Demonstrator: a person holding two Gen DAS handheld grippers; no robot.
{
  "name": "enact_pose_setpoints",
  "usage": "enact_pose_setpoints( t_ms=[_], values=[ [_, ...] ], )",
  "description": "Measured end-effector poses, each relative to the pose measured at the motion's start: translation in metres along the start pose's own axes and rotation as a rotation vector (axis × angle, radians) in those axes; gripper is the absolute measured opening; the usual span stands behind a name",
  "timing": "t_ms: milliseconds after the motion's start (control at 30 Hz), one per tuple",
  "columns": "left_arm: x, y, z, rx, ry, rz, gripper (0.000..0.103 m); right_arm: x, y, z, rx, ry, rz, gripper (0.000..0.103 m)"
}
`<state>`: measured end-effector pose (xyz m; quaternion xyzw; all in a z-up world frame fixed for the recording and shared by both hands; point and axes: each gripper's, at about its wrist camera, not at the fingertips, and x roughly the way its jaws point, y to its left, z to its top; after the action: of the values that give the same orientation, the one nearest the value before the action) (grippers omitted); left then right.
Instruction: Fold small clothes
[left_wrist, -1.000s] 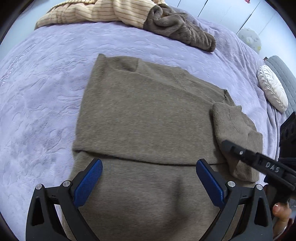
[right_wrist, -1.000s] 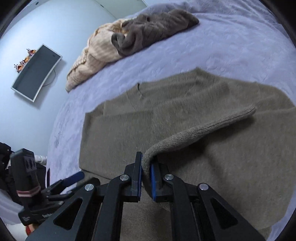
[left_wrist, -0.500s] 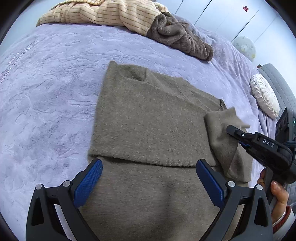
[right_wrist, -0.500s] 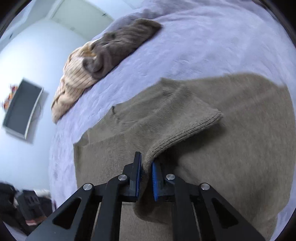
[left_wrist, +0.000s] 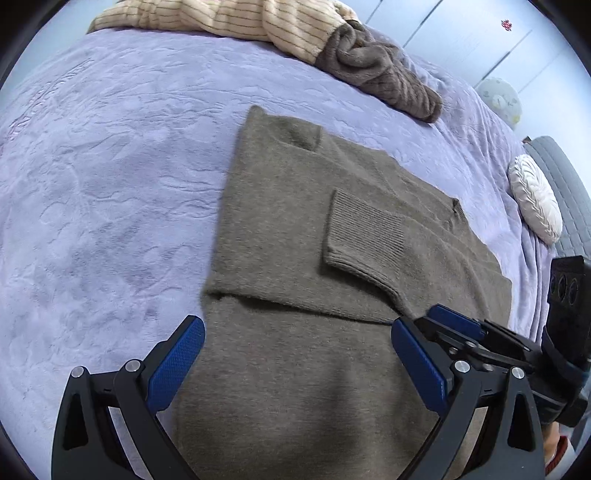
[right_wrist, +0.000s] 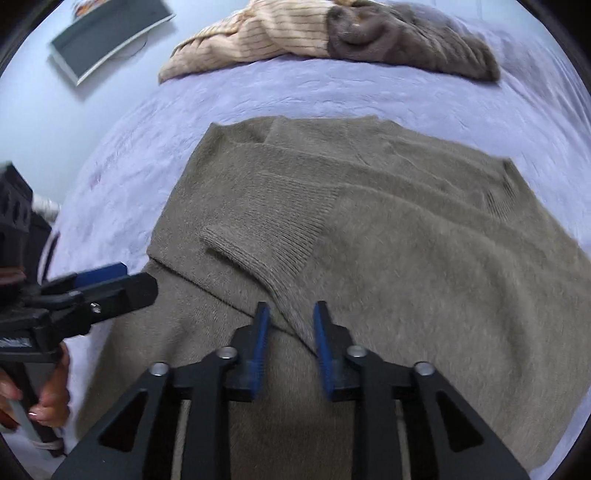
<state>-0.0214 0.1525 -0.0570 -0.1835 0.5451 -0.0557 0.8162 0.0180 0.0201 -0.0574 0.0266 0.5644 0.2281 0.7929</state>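
Sweaters, we count three: one olive sweater flat on the bed, two piled behind. Left tool gapes empty; right tool is opening around its sleeve. Only right view shows a monitor.

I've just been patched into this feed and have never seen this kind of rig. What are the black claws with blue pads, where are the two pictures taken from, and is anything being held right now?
There is no robot here: a person holds a hand-held gripper in each hand, and a fisheye camera on each looks forward along its two fingers. One picture comes from the left hand-held gripper, whose jaws stand wide open and empty. The other comes from the right hand-held gripper, whose jaws are opening; the sleeve lies between its pads but is not clamped. That sleeve is folded across the olive-brown sweater, which lies flat on the lavender bedspread. Farther back lie a cream striped garment and a dark brown knit, unfolded.
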Motion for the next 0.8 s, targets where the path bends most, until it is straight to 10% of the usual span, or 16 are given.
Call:
enact_pose_setpoints(
  t_ms=[433,567,600,733,800],
  values=[
    [0.062,-0.043,0.053,0.078,0.128,-0.093,0.098,-0.076,-0.138,-0.104,0.674,-0.121,0.123,0.054],
    [0.062,-0.048,0.058,0.087,0.136,-0.113,0.047,-0.094,-0.179,-0.144,0.900,-0.209,0.112,0.054],
    [0.064,-0.050,0.059,0.092,0.152,-0.133,0.011,-0.097,-0.188,-0.152,0.943,-0.230,0.129,0.054],
    [0.054,-0.052,0.063,0.084,0.118,-0.167,0.007,-0.092,-0.213,-0.165,1.083,-0.300,0.197,0.050],
    [0.041,-0.056,0.063,0.110,0.082,-0.173,0.007,-0.095,-0.225,-0.163,1.128,-0.346,0.179,0.007]
  ],
)
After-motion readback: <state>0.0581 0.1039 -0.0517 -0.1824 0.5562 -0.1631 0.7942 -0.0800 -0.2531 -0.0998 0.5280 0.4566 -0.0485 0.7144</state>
